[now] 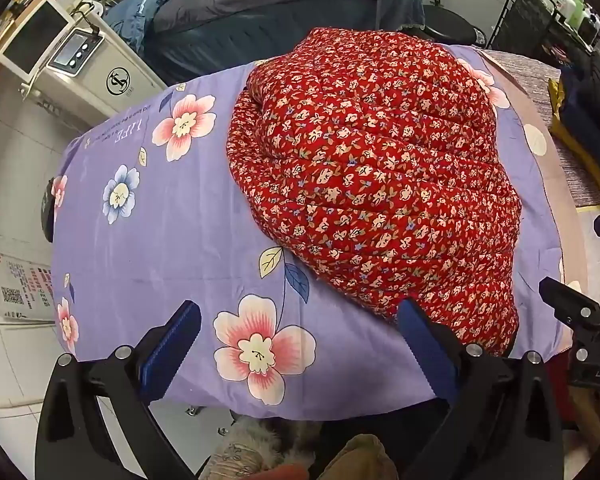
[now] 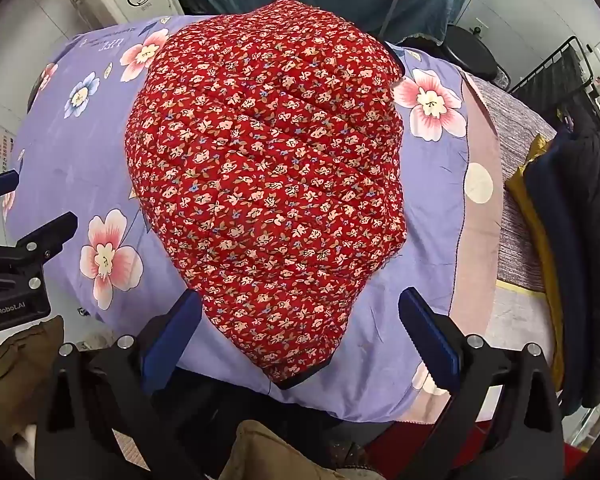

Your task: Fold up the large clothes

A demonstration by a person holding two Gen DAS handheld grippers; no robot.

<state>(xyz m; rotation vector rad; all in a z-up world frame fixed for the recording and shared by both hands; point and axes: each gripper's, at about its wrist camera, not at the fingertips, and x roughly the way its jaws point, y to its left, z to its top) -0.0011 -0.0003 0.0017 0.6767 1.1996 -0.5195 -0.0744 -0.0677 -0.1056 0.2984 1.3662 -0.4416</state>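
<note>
where legible: "genrobot.ai" on left gripper (image 2: 4, 220)

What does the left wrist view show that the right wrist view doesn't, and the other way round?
Only the left wrist view: the white machine's control panel and a floor leaflet. Only the right wrist view: the garment's dark-trimmed near corner and a yellow and navy fabric pile. Both: the red floral quilted garment bundled on the purple flowered sheet, with the left gripper and right gripper open, holding nothing.
</note>
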